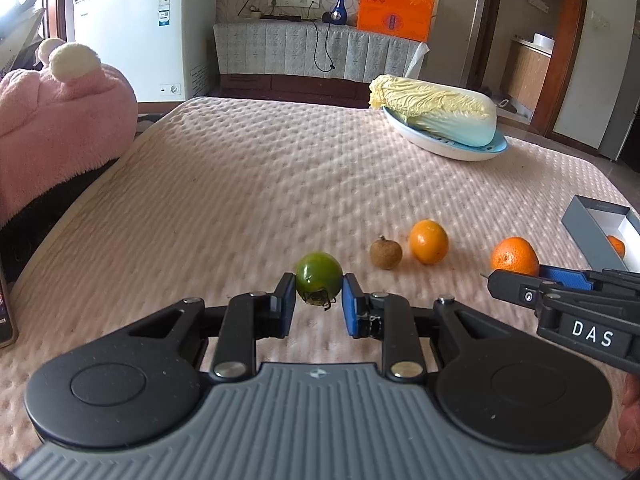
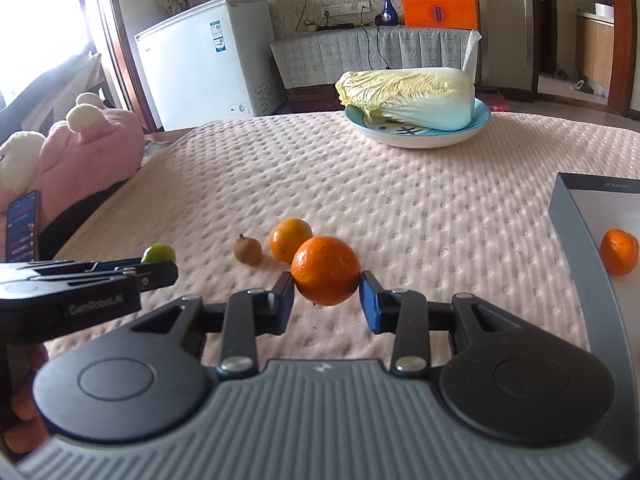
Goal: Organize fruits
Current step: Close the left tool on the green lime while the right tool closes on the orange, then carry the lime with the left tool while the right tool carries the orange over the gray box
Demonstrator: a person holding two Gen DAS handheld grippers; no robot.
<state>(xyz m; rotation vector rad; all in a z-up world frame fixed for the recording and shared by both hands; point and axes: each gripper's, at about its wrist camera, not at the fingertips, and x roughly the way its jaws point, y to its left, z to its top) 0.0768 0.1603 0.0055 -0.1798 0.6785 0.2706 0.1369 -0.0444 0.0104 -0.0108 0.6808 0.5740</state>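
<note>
Right tool (image 2: pixel 326 298) is clenched on a tangerine (image 2: pixel 325 270), and the grey box (image 2: pixel 568 240) sits just off to its right at the bed's (image 2: pixel 360 184) right edge, one tangerine (image 2: pixel 619 251) already inside. Left tool (image 1: pixel 319 300) grips a green tomato (image 1: pixel 319 278). Beyond lie a longan (image 2: pixel 247 249) and an orange (image 2: pixel 288 238), then the cabbage dish (image 2: pixel 416 136) at the far edge, nothing blocking.

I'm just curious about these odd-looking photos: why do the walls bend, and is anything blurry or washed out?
Left wrist view: the fisheye lens bows the room's edges, and the bedspread looks smeared near the green tomato. Right wrist view: the same bending; the window at the left is washed out by daylight, while the orange between the fingers is sharp.
</note>
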